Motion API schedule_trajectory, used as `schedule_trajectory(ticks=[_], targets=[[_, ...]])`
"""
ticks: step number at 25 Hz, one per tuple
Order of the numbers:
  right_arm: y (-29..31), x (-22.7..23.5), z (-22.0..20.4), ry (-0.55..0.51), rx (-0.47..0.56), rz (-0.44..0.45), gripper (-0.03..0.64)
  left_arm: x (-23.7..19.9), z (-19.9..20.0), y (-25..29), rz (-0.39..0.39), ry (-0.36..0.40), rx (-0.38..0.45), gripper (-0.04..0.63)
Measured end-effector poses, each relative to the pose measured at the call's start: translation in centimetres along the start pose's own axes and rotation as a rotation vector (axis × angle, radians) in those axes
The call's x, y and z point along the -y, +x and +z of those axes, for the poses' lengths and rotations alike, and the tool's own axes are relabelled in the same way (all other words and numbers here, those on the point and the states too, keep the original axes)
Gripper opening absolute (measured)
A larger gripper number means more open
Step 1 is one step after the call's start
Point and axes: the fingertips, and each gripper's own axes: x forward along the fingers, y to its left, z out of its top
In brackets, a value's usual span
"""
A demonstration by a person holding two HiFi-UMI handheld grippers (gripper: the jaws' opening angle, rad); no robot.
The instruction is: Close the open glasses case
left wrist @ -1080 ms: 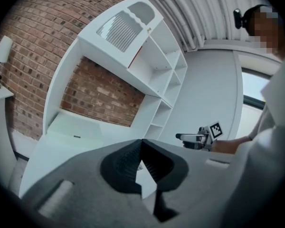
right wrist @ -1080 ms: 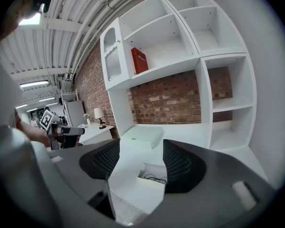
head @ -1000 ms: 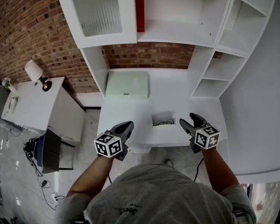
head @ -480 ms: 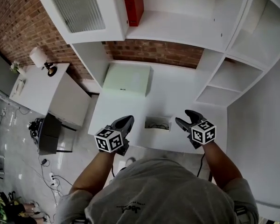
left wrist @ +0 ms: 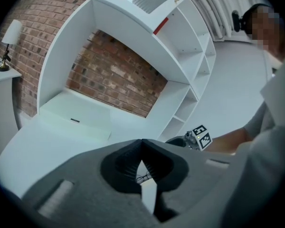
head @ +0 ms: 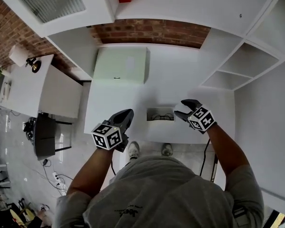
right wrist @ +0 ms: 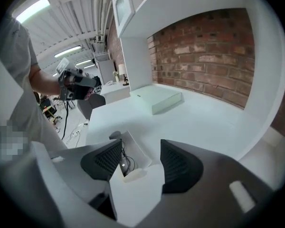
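Observation:
A white glasses case (head: 160, 114) lies open near the front edge of the white desk (head: 180, 75), with dark-framed glasses inside. In the head view my right gripper (head: 179, 109) hovers just right of the case, its jaws spread and empty. In the right gripper view the case (right wrist: 129, 161) sits low between the pads, close to the left pad, lid raised. My left gripper (head: 128, 113) is a short way left of the case, tips together, holding nothing. The left gripper view shows the glasses (left wrist: 143, 177) through the slit below the meeting tips (left wrist: 141, 144).
A flat pale box (head: 121, 64) rests at the desk's back left, against the brick wall. Open white shelves (head: 247, 61) rise to the right. A side table with a lamp (head: 21, 56) and a dark chair (head: 43, 137) stand left of the desk.
Both grippers have come forward and tilted down over the desk. The right one is now close beside the case. Neither has changed its jaw state, and the case lid stays up.

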Motion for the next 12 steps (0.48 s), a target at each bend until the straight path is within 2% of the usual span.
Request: schedule_trajectory(ticks=[7, 12], targets=[[3.7, 1.2, -2.6, -0.131, -0.089, -0.018, 0.196, -1.0, -2.3, 0.4, -0.007, -0.030, -0.039, -0.003], [5.4, 1.2, -3.2, -0.278, -0.127, -0.019, 0.158, -1.4, -3.9, 0.2, -0.003, -0.048, -0.055, -0.003]])
